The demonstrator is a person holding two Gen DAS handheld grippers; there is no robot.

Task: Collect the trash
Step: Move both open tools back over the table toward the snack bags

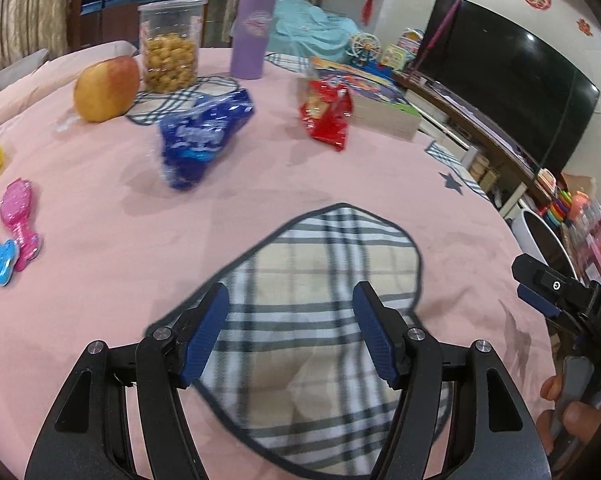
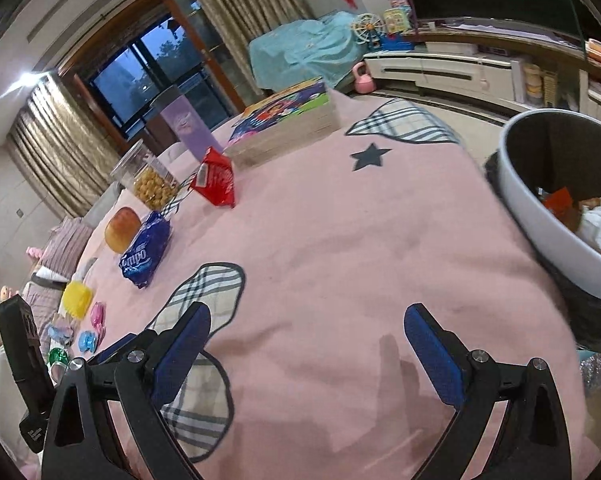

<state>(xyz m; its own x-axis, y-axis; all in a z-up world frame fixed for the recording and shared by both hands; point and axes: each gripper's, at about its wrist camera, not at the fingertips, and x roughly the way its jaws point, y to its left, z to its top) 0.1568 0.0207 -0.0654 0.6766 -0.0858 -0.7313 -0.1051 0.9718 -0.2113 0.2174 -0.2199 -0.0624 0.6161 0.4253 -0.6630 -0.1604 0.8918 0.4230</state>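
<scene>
A crumpled blue wrapper point(image 1: 204, 136) point(image 2: 146, 254) lies on the pink cloth, well ahead of my left gripper point(image 1: 290, 332). A red snack bag point(image 1: 327, 114) point(image 2: 216, 180) stands farther back, beside a box. My left gripper is open over a plaid patch point(image 1: 320, 260), nothing between its blue pads. My right gripper point(image 2: 306, 354) is open and empty above bare pink cloth. A white bin point(image 2: 540, 204) with a black liner stands at the table's right edge and holds paper and wrappers. The right gripper's body point(image 1: 560, 292) shows at the right of the left wrist view.
An apple point(image 1: 106, 88), a jar of snacks point(image 1: 171, 46), a purple tumbler point(image 1: 252, 32) and a picture-book box point(image 2: 288, 124) stand at the back. Pink and blue hair clips point(image 1: 18, 220) and a yellow item point(image 2: 76, 298) lie at the left. A television point(image 1: 512, 80) is at the right.
</scene>
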